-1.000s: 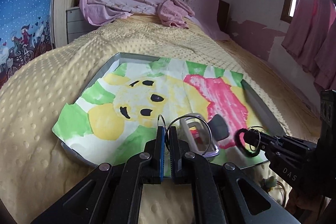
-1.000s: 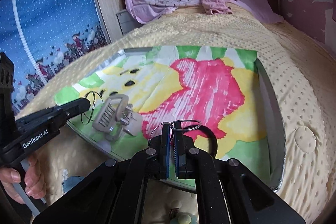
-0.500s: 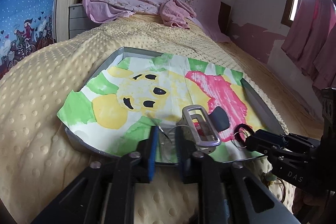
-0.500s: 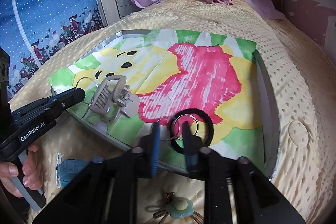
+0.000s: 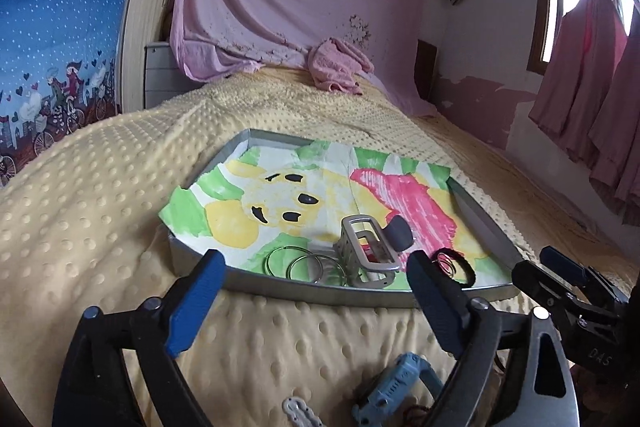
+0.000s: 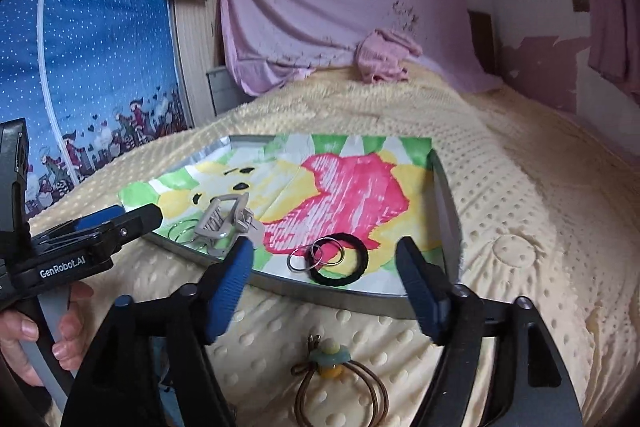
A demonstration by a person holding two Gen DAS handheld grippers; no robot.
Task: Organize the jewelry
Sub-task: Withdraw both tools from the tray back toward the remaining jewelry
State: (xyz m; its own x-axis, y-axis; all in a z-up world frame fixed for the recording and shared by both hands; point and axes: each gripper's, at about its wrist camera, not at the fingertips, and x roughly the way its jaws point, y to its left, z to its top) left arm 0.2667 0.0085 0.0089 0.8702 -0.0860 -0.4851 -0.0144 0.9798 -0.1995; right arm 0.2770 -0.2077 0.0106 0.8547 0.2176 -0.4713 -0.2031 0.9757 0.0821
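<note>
A grey metal tray [image 5: 320, 293] [image 6: 352, 303] lined with a painted paper sits on the yellow bed. In it lie linked metal rings [image 5: 304, 265], a beige hair claw clip [image 5: 366, 247] [image 6: 224, 223], more metal rings [image 6: 318, 255] and a black hair band [image 6: 340, 265]. My left gripper [image 5: 316, 301] is open and empty, just short of the tray's near edge. My right gripper [image 6: 326, 285] is open and empty, before the tray's near edge by the black band.
On the blanket near me lie a blue hair clip [image 5: 394, 387], a small white clip [image 5: 300, 413] and a brown hair tie with a green-yellow flower [image 6: 332, 359]. A pink cloth [image 5: 340, 67] lies at the bed's far end.
Both grippers opened, let go of their metal rings in the tray, and drew back toward me from the tray.
</note>
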